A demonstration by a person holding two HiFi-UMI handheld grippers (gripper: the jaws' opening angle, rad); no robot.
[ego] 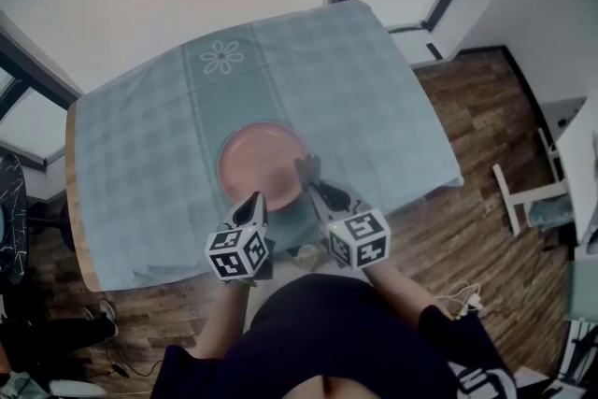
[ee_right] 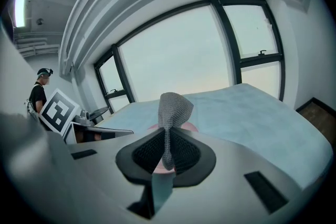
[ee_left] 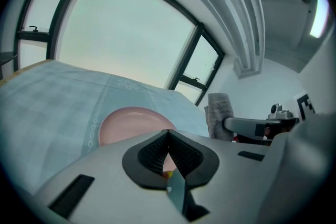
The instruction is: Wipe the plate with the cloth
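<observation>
Right gripper view: cloth (ee_right: 174, 108) stands upright between jaws.

Top (ego: 327, 336): dark, plain, right there below.
Left gripper (ego: 254, 201): grey shell, black ribbed pads (ee_left: 153, 153).
Right gripper (ego: 312, 188): same grey and black.
Marker cubes (ego: 238, 249): white, bold black squares.

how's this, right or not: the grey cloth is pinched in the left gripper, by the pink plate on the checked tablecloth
No: the grey cloth is pinched in the right gripper, not the left gripper, as the right gripper view shows; it is by the pink plate on the checked tablecloth.
</observation>
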